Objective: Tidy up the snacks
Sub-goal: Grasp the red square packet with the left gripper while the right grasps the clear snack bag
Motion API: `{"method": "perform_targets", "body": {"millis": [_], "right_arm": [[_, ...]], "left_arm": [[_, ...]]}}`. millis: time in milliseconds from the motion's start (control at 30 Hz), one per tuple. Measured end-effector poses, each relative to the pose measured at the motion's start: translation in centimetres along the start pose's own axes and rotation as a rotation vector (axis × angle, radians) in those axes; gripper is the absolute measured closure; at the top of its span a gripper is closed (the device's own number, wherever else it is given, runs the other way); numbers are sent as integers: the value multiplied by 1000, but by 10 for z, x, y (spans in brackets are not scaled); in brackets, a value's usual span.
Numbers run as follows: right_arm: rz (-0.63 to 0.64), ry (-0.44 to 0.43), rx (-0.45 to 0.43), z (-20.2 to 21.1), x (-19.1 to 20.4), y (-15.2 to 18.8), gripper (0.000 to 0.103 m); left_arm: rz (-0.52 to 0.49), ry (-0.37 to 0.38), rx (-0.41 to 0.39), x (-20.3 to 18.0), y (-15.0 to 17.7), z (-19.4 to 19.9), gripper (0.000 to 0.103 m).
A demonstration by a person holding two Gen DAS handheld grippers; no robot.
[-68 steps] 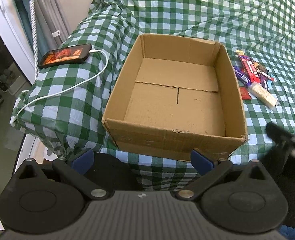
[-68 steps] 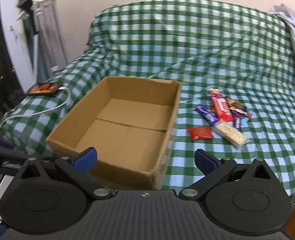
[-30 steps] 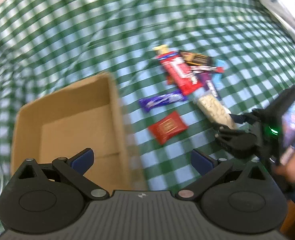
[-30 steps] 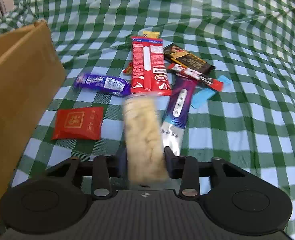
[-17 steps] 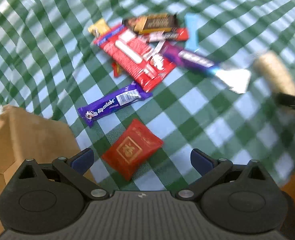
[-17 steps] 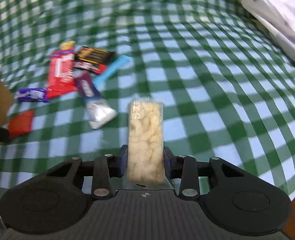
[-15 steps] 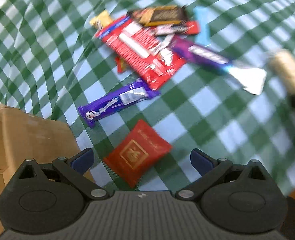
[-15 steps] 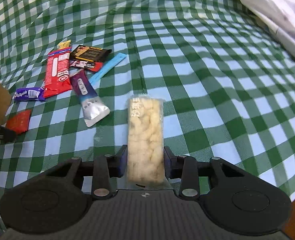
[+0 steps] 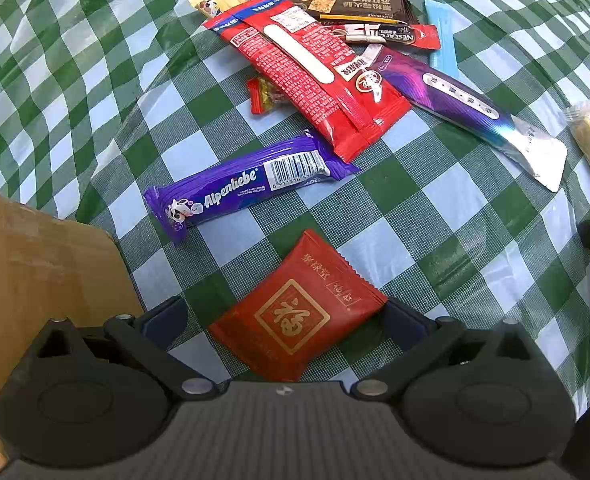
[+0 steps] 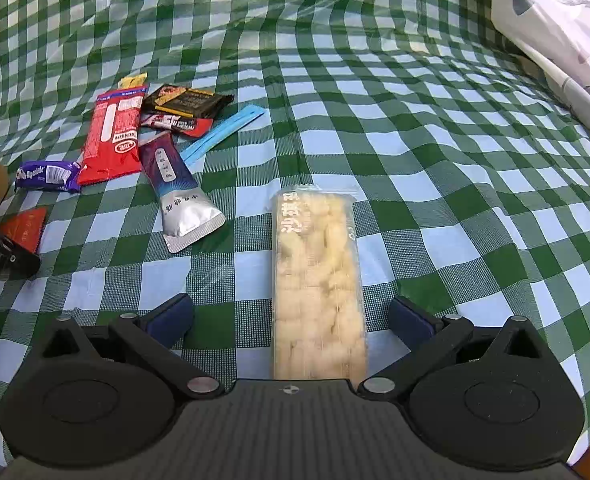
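Near the cloth's front edge, beside the cardboard box (image 9: 35, 280), left gripper (image 9: 285, 318) wide open astride the red square packet (image 9: 297, 318), not yet pinching; best lowered squarely, closed on both edges; right gripper (image 10: 291, 316) opening, puffed-rice bar (image 10: 319, 280) lying loose between.

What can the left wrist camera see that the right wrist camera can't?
Only the left wrist view shows the small red candy tucked beside the long red packet, and the square red packet whole, lying between the open left tongs.

Only the right wrist view shows the white bundle at the cloth's far edge, and the pale puffed-snack pack whole, between the opening right tongs, whose pads stand clear of it.

Both show the checked cloth, the purple Alpenliebe bar, the dark biscuit packet and a cardboard box corner.
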State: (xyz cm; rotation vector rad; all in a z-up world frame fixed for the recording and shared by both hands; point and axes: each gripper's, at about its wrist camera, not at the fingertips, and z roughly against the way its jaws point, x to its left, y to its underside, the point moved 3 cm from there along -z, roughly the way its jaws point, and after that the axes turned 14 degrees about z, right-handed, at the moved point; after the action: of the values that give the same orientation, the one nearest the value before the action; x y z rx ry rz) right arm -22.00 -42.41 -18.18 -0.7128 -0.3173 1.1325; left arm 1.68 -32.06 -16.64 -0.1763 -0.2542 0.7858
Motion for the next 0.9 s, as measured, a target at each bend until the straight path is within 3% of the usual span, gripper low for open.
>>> {"method": "perform_targets", "body": {"millis": [167,233,267,300,367,400,433,600,767,900], "right_arm": [[4,-4,14,-1,-1,-1,0],[2,-10,25,0,-1,-2,1],[5,-9,34,1,0,-4,1],[-1,-4,44,2,-1,-4,7],[-9,22,38,8,-1,-4,31],[-6,25,29,11,-1,-5,54],[-2,33,25,14,-2,-6,65],[-18,25,17,30,-1,-11,65],[-57,16,-55,71,10,-21,65],[-33,6,-89,96,26,-25,65]], "left_arm": [[45,10,9,2,-2,-2,2],[94,50,14,8,0,2,20],[115,80,15,9,2,6,42],[121,76,6,10,3,11,64],[103,50,-11,7,5,18,75],[103,48,-16,7,6,23,79],[108,49,-17,7,8,27,81],[161,130,-62,6,23,65,95],[192,178,-137,7,43,106,99],[235,214,-153,10,49,120,100]]}}
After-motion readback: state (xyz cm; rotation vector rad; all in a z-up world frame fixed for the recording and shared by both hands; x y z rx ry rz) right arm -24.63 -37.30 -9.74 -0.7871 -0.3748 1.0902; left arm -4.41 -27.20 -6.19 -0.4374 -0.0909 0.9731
